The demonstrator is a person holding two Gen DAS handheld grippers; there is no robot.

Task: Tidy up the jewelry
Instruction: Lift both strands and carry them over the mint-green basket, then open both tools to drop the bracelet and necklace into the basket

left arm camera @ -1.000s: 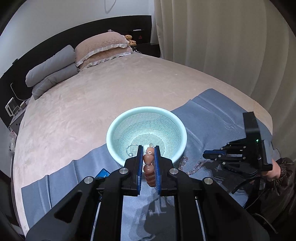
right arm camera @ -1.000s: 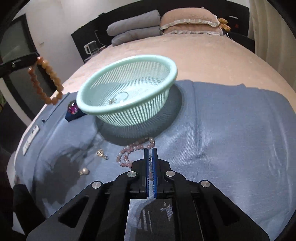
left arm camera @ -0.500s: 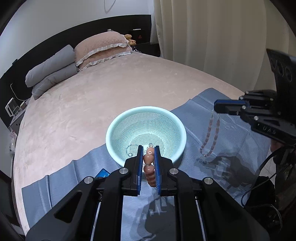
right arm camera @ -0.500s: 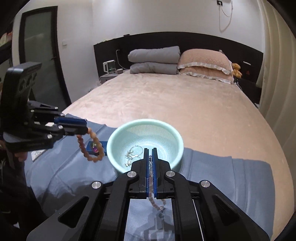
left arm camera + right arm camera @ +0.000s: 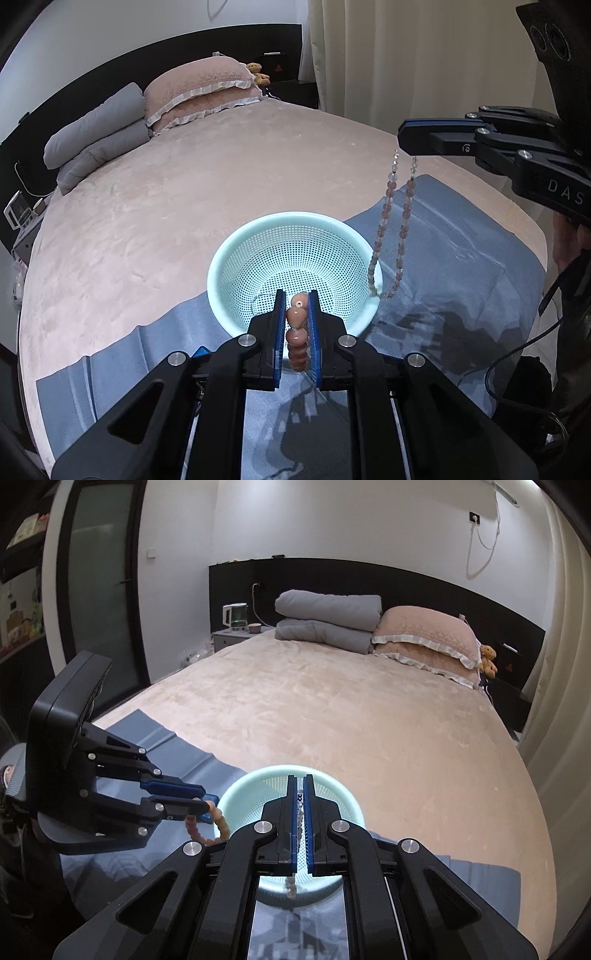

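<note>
- Right gripper (image 5: 400,138) pinches the necklace (image 5: 391,229), dangling at the basket (image 5: 221,258) rim: centre it, lower, release.
- Left gripper (image 5: 297,314) clamps the bracelet (image 5: 297,332): drop it after.

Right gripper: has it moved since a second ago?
Yes. The right gripper rose from the blue cloth toward the basket, lifting the pink bead strand.

Basket (image 5: 295,236): on the cloth (image 5: 461,258), on the bed (image 5: 184,206)
Pillows (image 5: 199,92): behind, at the headboard (image 5: 369,576)
Necklace (image 5: 404,221): hanging over the basket's right rim
</note>
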